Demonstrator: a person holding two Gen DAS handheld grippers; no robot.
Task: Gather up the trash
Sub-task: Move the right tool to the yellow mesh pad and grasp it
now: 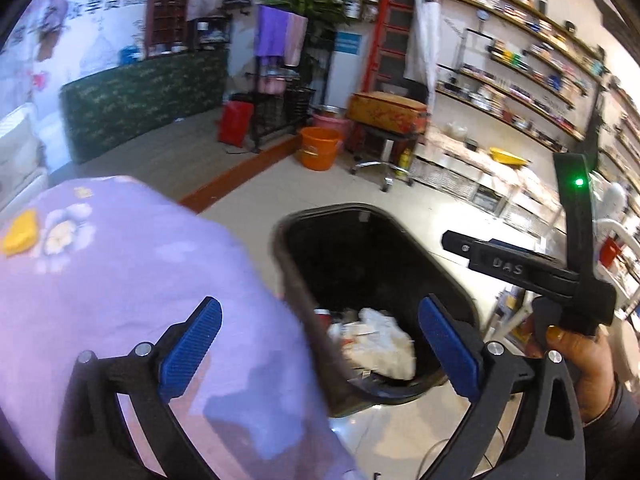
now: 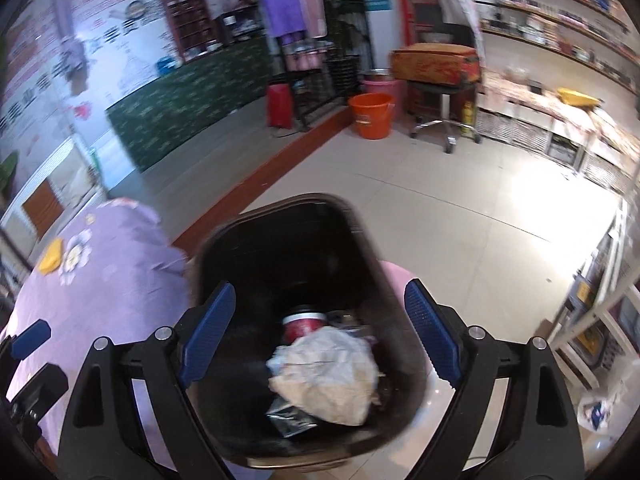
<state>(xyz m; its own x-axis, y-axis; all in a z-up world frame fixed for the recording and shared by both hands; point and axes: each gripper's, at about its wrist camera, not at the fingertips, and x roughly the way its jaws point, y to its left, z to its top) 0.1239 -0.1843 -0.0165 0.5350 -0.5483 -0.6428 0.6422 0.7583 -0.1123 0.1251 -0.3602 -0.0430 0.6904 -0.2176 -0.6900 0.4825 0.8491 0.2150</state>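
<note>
Both grippers, left and right, are being held wide apart and empty over the bin, though only the right view's showing the red cup beside the crumpled paper.

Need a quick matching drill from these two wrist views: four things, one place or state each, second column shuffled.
Things:
1. crumpled paper
2. orange bucket
3. yellow item
4. left gripper

Places or states:
A. on the purple flowered cloth
B. open, nothing between the pads
C. inside the black trash bin, beside a red cup
D. on the tiled floor by the chair

Pairs: 1-C, 2-D, 3-A, 4-B
</note>
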